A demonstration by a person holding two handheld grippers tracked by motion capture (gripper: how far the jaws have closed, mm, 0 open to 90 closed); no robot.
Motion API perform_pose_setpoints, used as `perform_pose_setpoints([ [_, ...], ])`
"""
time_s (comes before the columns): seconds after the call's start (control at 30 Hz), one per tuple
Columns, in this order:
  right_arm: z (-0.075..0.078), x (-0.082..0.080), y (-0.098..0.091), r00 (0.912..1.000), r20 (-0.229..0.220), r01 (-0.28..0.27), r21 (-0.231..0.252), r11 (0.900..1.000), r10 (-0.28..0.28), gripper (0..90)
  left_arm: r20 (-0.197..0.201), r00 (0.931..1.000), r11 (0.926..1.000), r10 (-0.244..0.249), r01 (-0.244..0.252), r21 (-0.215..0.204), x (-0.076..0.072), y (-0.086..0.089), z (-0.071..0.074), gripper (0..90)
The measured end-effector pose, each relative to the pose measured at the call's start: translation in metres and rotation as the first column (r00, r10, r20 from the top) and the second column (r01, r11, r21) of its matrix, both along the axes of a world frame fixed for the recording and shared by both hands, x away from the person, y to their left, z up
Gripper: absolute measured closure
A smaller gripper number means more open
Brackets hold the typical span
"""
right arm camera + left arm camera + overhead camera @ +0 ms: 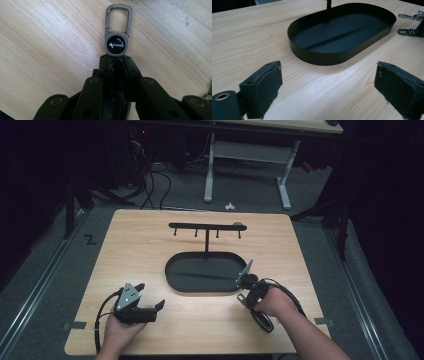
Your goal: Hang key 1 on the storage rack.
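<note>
A grey metal carabiner keychain (117, 30) with a round black logo badge lies flat on the wooden table. My right gripper (117, 61) is shut on its lower end, pads pressed together just below the badge. From the left gripper view the same clip (407, 31) sticks out beside the right end of the black oval tray (319, 56). In the high view my right gripper (245, 295) sits at the tray's (170, 277) near right corner. My left gripper (150, 295) rests near the front left, open, with bare table between its pads (265, 87).
A black T-shaped stand (205, 226) with several small hooks rises from the tray's far side. A loose metal ring or chain (412, 16) lies by the tray's right end. Beyond the table's far edge are a dark floor, cables and a desk frame.
</note>
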State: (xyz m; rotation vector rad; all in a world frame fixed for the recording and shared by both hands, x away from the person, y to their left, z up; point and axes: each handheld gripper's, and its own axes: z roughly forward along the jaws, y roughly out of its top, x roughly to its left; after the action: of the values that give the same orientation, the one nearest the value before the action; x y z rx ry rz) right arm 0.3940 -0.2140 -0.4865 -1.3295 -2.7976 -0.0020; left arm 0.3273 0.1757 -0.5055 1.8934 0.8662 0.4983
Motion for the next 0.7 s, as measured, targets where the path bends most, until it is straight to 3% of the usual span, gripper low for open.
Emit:
perform_pose_setpoints([
  [0.27, 0.031, -0.008, -0.001, 0.9985, 0.052, -0.023, 0.043, 0.9988, 0.020, 80.8, 0.000, 1.0000, 0.9999, 0.002, -0.002, 0.016, 0.000, -0.001, -0.003, 10.7],
  [0.4, 0.056, -0.012, 0.002, 0.9964, 0.083, 0.009, 0.056, 0.9984, -0.013, 80.8, 0.001, 1.0000, 0.9999, 0.001, -0.001, 0.017, 0.000, -0.001, -0.003, 11.2],
  [0.5, 0.071, -0.010, 0.002, 0.9921, 0.124, -0.024, 0.072, 0.9971, 0.015, 80.9, 0.000, 1.0000, 0.9998, -0.001, 0.001, 0.019, 0.000, -0.001, -0.004, 11.5],
  [0.6, 0.085, -0.009, 0.005, 0.9883, 0.152, 0.000, 0.087, 0.9962, -0.013, 80.9, 0.000, 1.0000, 0.9998, -0.002, 0.002, 0.022, 0.000, -0.001, -0.004, 11.6],
  [0.7, 0.094, -0.005, 0.008, 0.9846, 0.175, -0.014, 0.106, 0.9942, -0.005, 80.8, -0.002, 1.0000, 0.9997, -0.003, 0.003, 0.024, 0.000, -0.001, -0.004, 12.0],
])
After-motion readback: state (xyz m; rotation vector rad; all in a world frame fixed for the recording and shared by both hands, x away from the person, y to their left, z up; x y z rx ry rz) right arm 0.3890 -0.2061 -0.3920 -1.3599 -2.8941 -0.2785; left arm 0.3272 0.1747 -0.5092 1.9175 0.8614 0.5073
